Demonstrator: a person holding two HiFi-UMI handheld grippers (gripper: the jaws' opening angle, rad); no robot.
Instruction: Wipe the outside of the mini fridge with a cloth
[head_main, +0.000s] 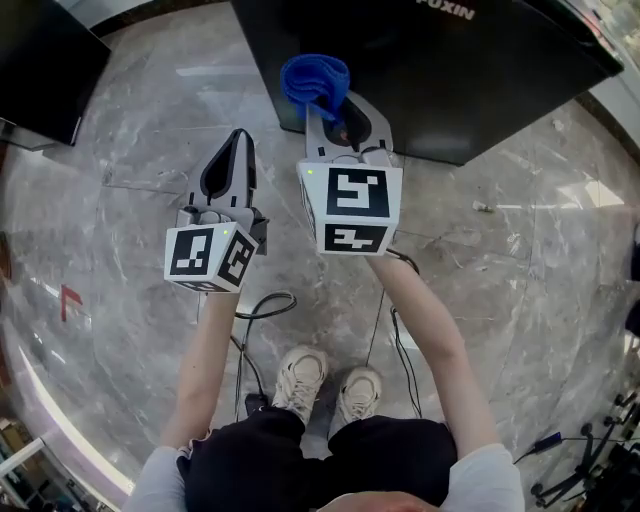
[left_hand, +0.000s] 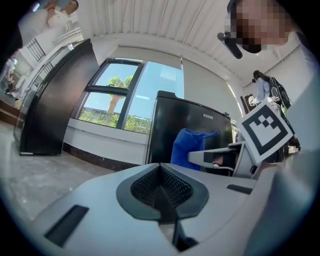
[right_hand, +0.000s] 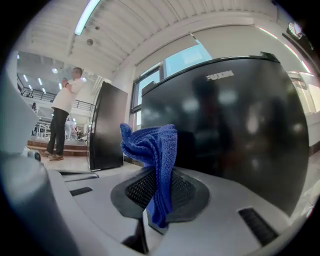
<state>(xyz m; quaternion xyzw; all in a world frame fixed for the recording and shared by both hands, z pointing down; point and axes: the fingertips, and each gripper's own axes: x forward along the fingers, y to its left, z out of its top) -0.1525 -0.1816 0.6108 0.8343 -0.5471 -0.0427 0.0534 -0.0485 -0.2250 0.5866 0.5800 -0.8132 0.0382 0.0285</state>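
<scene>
Standing at far left, a black cabinet (head_main: 40, 60) was cut off by the frame edge. Beside it, over the marble floor (head_main: 130, 250), the left gripper (head_main: 240, 140) had its jaws pressed together with nothing between. Cables (head_main: 262, 305) trailed below, by the person's shoes (head_main: 300, 378). Further right, the right gripper (head_main: 325, 108) pinched the blue cloth (head_main: 315, 80). The cloth's bunched top stood past the fingertips, and its lower fold was buried between the jaws. The fridge (head_main: 440, 90) rose just beyond, cropped by the upper edge. Whether the cloth touched it was unclear.
</scene>
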